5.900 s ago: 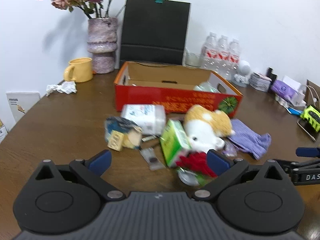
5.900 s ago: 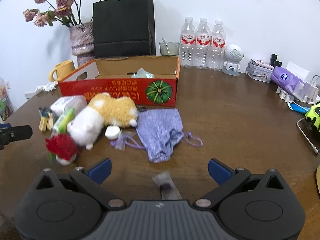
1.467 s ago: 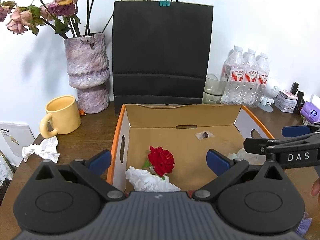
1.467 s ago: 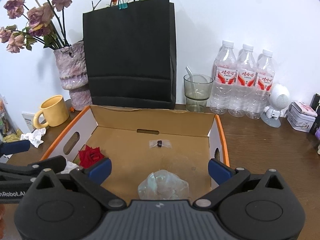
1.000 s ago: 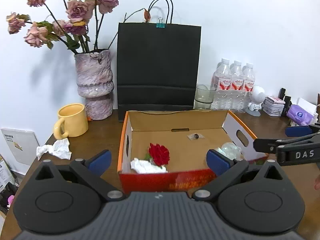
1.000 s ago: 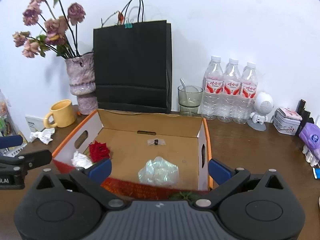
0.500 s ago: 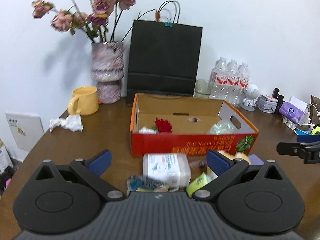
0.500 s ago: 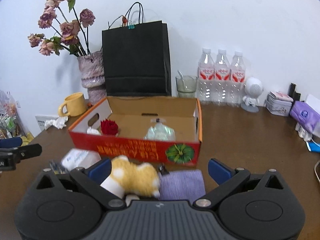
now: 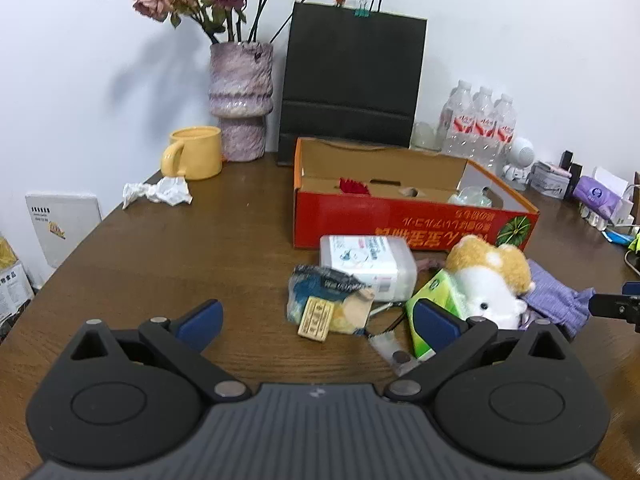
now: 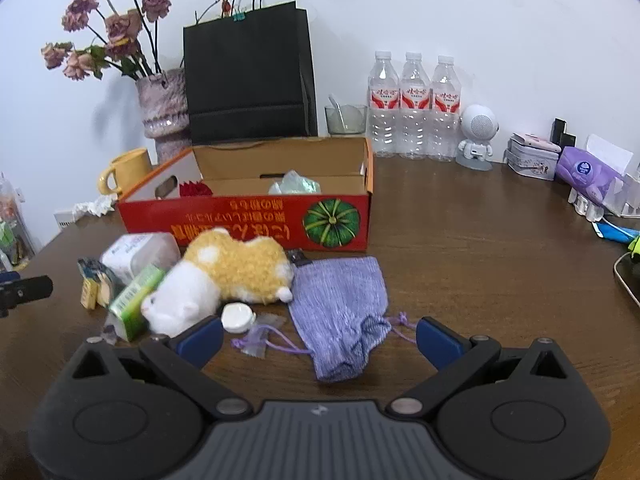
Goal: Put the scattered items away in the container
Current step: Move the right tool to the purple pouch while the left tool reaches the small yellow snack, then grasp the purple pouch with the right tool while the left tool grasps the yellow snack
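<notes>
Both tools are sitting wide open with nothing in them: the left gripper [image 9: 316,320] hangs over the brown wooden table [image 9: 180,248], and the right gripper [image 10: 318,336] has its blue-padded fingers [image 10: 438,342] spread either side of the soft purple knitted drawstring pouch [image 10: 340,312], not touching it. The red cardboard box with the green pumpkin print [image 10: 248,220] is a long, low rectangle with its long side running left to right across the table, open top up; a red fabric rose [image 10: 195,190] and a crinkly clear plastic wad [image 10: 296,184] already lie inside. Just in front of it is the loose pile: a fluffy orange-and-white plush hamster [image 10: 224,280] lying on its side, long axis parallel to the box, white face pointing left toward the green paper carton [image 10: 134,304]. Beside those sit a translucent rectangular plastic tub [image 9: 368,260], a crumpled blue snack packet [image 9: 328,300], a small round white cap [image 10: 238,318] and a small clear sachet [image 9: 396,354].
</notes>
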`<state>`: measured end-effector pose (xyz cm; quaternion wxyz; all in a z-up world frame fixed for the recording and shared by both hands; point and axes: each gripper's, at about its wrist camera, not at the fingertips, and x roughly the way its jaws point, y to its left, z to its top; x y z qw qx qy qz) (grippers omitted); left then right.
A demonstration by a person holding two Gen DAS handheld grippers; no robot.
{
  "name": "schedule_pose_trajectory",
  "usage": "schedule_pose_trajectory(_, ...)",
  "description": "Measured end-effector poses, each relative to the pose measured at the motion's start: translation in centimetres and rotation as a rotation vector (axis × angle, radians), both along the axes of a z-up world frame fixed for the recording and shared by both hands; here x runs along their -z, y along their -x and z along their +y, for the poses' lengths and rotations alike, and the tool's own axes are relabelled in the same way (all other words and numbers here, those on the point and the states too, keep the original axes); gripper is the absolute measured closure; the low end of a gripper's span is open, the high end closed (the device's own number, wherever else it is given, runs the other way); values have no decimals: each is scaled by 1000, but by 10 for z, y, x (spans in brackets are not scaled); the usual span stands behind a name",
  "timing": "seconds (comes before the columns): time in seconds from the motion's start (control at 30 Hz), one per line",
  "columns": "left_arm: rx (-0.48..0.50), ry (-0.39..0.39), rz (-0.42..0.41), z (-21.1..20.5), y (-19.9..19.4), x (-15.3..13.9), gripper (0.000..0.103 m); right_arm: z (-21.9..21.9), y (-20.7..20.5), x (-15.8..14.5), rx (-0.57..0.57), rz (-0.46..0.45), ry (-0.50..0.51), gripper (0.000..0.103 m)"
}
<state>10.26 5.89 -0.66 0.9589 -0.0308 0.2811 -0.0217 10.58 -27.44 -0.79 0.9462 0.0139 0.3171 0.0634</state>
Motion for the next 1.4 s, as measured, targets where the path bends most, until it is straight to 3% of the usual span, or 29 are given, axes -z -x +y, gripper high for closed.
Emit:
schedule_pose_trajectory(0.4, 7, -50, 31, 0, -25, 17, 2, 4, -23, 22, 18, 23, 100, 2)
schedule_pose_trajectory(0.6, 20, -79, 71, 0, -49, 30, 23, 1, -44, 31, 24, 33, 112, 6)
schedule_pose_trajectory(0.63, 21, -81, 80, -1, -52, 33, 30, 1, -48, 33, 23, 35, 113, 7)
schedule_pose_trajectory(0.9, 49, -74, 109, -3, -64, 42, 55, 3, -68, 47, 12, 73, 108, 29)
schedule_pose_trajectory(1.0, 53, -76, 116, -3, -64, 43, 75, 2, -67, 47, -2, 76, 86, 41)
schedule_pose_trajectory(1.03, 58, -74, 118, -4, -63, 42, 82, 2, -66, 46, -12, 75, 81, 50)
schedule_pose_trajectory(1.13, 60, -68, 120, -3, -60, 41, 82, 1, -62, 42, -15, 67, 68, 74)
schedule_pose_trajectory(1.4, 61, -49, 95, -3, -44, 31, 82, -3, -44, 31, -7, 32, 49, 81)
